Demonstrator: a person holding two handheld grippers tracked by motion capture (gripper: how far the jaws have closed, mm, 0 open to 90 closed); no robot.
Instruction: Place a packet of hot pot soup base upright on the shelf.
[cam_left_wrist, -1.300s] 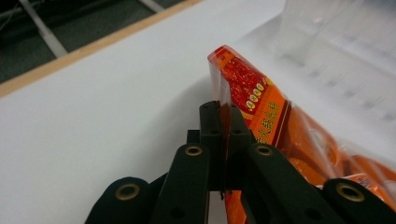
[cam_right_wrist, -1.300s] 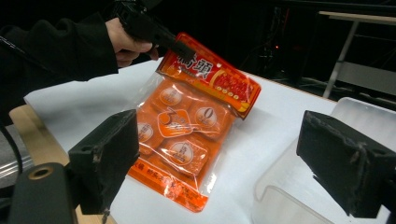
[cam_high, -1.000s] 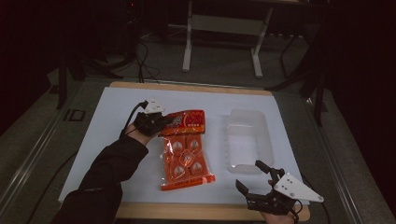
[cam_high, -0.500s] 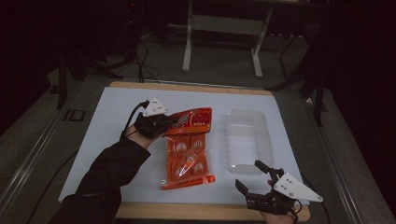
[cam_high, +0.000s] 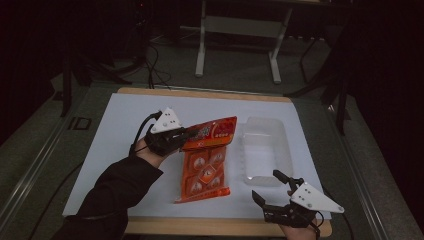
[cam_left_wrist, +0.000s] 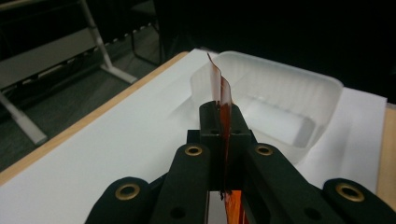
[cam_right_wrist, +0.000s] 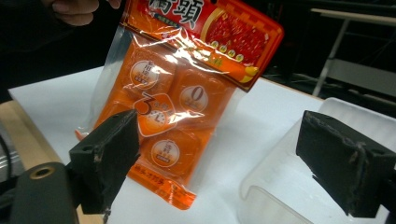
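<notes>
An orange bag of wrapped snacks (cam_high: 205, 167) hangs tilted, its red top edge lifted while its bottom end is low at the white sheet. My left gripper (cam_high: 181, 138) is shut on that top edge; in the left gripper view the jaws (cam_left_wrist: 222, 116) pinch the thin film (cam_left_wrist: 224, 91). A clear plastic tray (cam_high: 265, 145) stands empty just right of the bag, and it lies beyond the jaws (cam_left_wrist: 285, 93). Near the table's front edge my right gripper (cam_high: 272, 192) stands open, with nothing between its fingers. From there (cam_right_wrist: 229, 154) I face the bag (cam_right_wrist: 187, 93) and the tray's corner (cam_right_wrist: 280, 191).
A white sheet (cam_high: 115, 130) covers the wooden table (cam_high: 200, 94). The left forearm in a dark sleeve (cam_high: 110, 195) comes in from the front left. A metal frame (cam_high: 237, 30) and cables (cam_high: 155, 65) are on the floor beyond the far edge.
My left gripper has lifted the bag's top edge and carried it a little right, toward the tray. The bag now hangs instead of lying flat. The right gripper has stayed put.
</notes>
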